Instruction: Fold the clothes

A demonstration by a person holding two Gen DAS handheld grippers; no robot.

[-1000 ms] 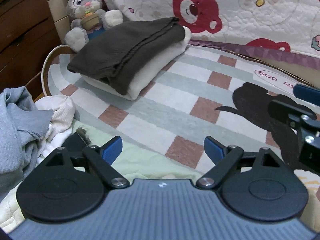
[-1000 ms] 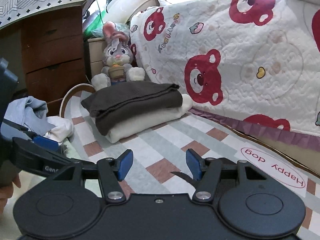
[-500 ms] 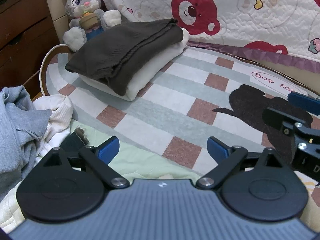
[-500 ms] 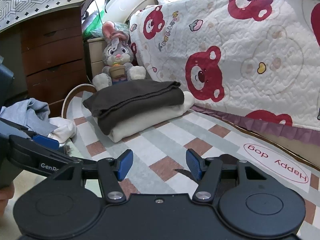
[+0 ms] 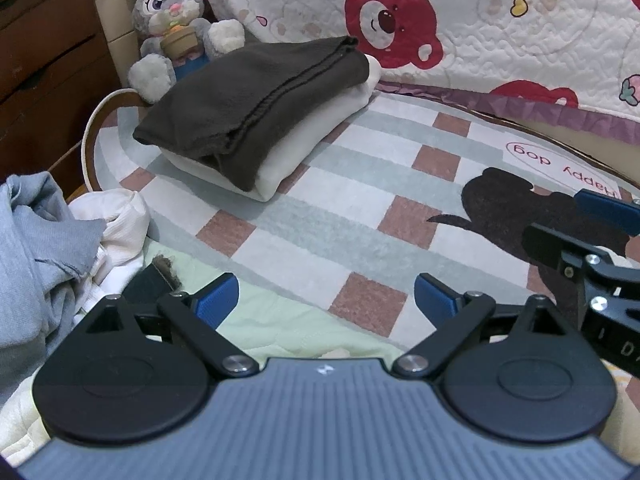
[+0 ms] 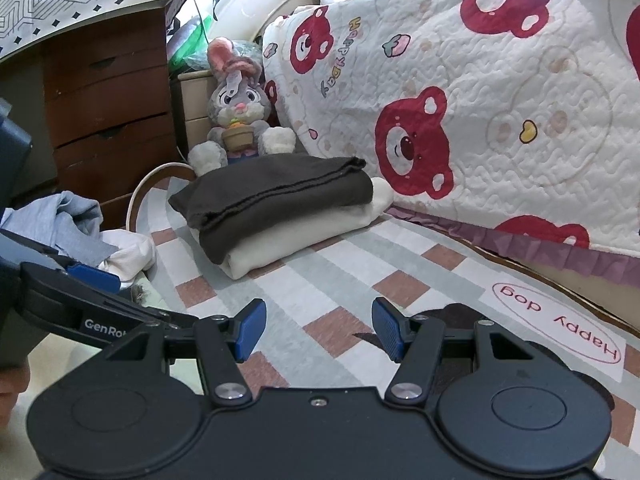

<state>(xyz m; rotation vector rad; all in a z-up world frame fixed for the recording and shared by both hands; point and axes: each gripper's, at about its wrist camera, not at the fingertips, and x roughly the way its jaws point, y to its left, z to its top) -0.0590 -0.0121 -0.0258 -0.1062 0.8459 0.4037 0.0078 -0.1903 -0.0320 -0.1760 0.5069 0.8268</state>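
Note:
A folded dark brown garment [image 5: 256, 104] [image 6: 276, 192] lies on top of a folded cream one [image 5: 304, 148] [image 6: 296, 236] on the checked rug. An unfolded heap with a grey-blue garment [image 5: 36, 236] [image 6: 68, 216] and a white one [image 5: 120, 220] [image 6: 128, 252] sits at the left. A pale green cloth [image 5: 276, 328] lies under my left gripper [image 5: 326, 302], whose jaws stand wide with nothing between them. My right gripper [image 6: 318, 332] hangs open and empty over the rug, and it also shows at the right edge of the left wrist view.
A plush rabbit [image 5: 176, 28] [image 6: 236, 120] sits behind the folded stack. A bear-print quilt [image 5: 480, 28] [image 6: 500, 112] hangs down the bed side at the back right. Wooden drawers [image 6: 108, 112] stand at the back left. The checked rug [image 5: 360, 208] has a dark dog print [image 5: 516, 208].
The left gripper's jaws have spread slightly wider. Both views have shifted only a little; the folded stack and the heap lie as before.

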